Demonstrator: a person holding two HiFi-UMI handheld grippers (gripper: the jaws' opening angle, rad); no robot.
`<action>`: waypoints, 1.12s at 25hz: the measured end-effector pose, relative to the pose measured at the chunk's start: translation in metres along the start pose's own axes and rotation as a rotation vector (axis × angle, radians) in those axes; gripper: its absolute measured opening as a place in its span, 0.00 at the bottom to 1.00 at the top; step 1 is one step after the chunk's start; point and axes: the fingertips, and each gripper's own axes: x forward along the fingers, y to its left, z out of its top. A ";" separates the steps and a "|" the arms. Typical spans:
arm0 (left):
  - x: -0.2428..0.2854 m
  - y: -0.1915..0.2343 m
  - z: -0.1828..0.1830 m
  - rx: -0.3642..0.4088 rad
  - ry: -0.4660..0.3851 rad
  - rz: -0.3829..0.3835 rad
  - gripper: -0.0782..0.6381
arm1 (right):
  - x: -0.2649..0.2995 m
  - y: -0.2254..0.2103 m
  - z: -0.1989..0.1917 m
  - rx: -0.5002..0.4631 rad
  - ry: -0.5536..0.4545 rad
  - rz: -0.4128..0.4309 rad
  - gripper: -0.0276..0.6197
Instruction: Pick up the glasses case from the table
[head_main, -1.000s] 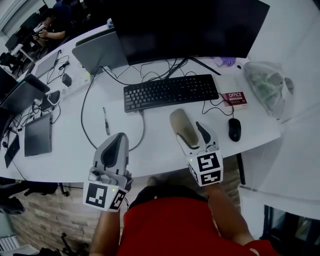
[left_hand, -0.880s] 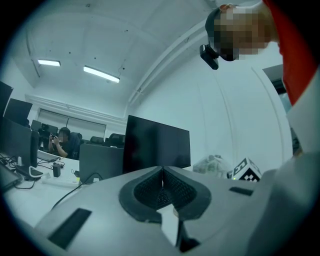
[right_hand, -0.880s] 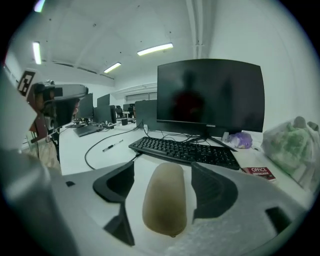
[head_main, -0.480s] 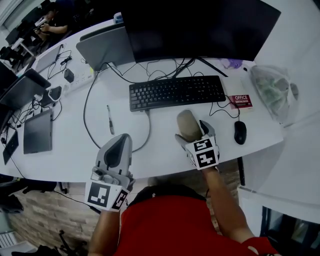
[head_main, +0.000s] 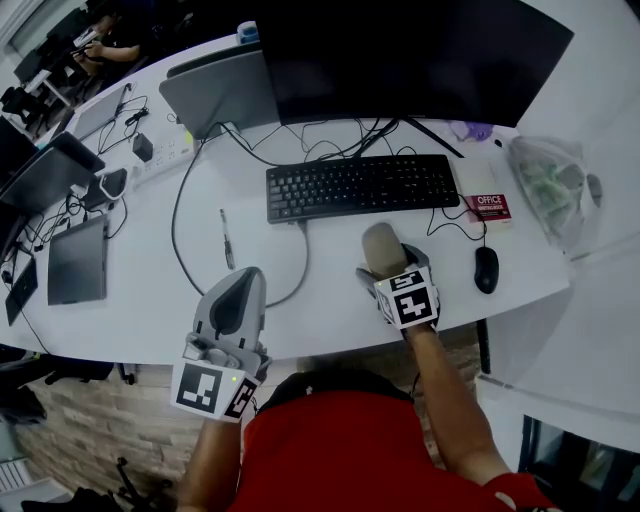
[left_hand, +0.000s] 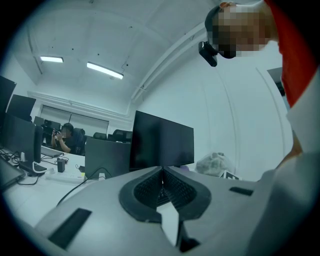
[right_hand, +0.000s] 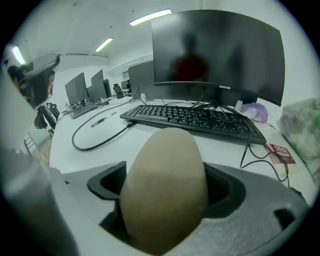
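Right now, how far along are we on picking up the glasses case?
Done: the right gripper is tilted down, its open jaws straddling the glasses case. In hand: nothing is clamped. Gaps show on both sides of the case, which appears to lie on the table. Left: close on it and lift. The left gripper is shut and empty, off to the side.

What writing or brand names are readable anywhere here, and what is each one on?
"OFFICE": on the red-and-white box right of the black keyboard.
"coocaa": on the bottom edge of the large black monitor.
Smaller print on the box and the keyboard's key legends: too small to read.
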 end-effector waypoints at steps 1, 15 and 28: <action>0.000 0.001 -0.001 -0.002 0.001 0.000 0.12 | 0.000 0.000 0.001 0.006 -0.004 0.000 0.73; 0.003 -0.001 0.000 -0.011 -0.014 -0.008 0.12 | -0.042 0.002 0.030 0.042 -0.132 0.008 0.67; -0.007 -0.012 0.037 0.024 -0.085 -0.027 0.12 | -0.187 0.027 0.117 0.034 -0.479 0.005 0.67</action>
